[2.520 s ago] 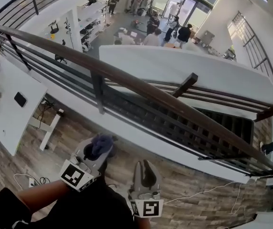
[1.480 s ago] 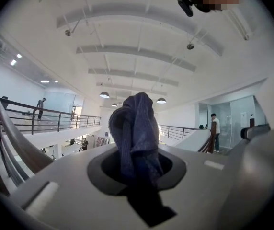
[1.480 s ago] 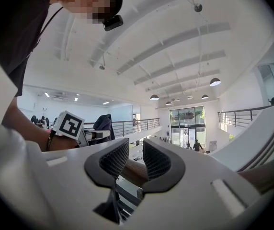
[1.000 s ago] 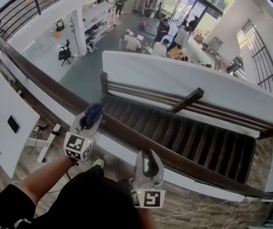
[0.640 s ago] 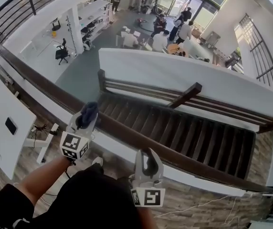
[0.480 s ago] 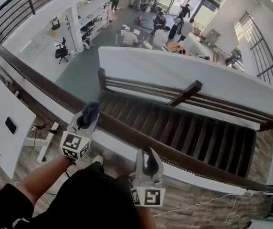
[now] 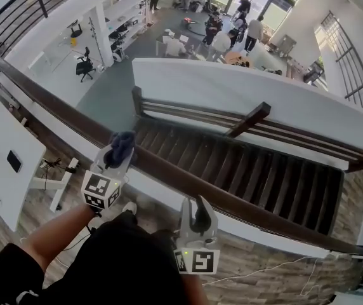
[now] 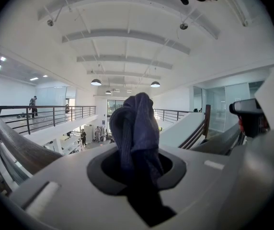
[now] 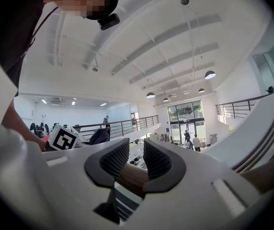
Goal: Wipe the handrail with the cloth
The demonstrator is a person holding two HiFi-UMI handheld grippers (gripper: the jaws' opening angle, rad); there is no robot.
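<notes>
The left gripper has its jaws closed on the cloth, a dark blue wad that bunches up out of the jaws and stands proud of them in the left gripper view. From the head view that wad sits right over the top of the handrail, a dark wooden rail running on a slant from the upper left down to the lower right, with a staircase dropping away beyond it. The cloth looks to be at the rail's top face, though whether it presses on the wood or hangs just above it I cannot tell. The right gripper is further along the rail toward the lower right, well apart from the left one, its tips at the near edge of the rail. Its jaws stand partly open with a narrow gap; in the right gripper view the brown wood shows through that gap beyond the pads, and nothing is clamped between them. I judge the task to be at the start of a wiping stroke: the cloth is at the rail, and most of the rail's length lies to either side of it. The next move calls for bearing the wad down onto the wood and drawing it along the rail's slant, with the grip kept tight, since a loose cloth here would fall over the edge into the stairwell.
</notes>
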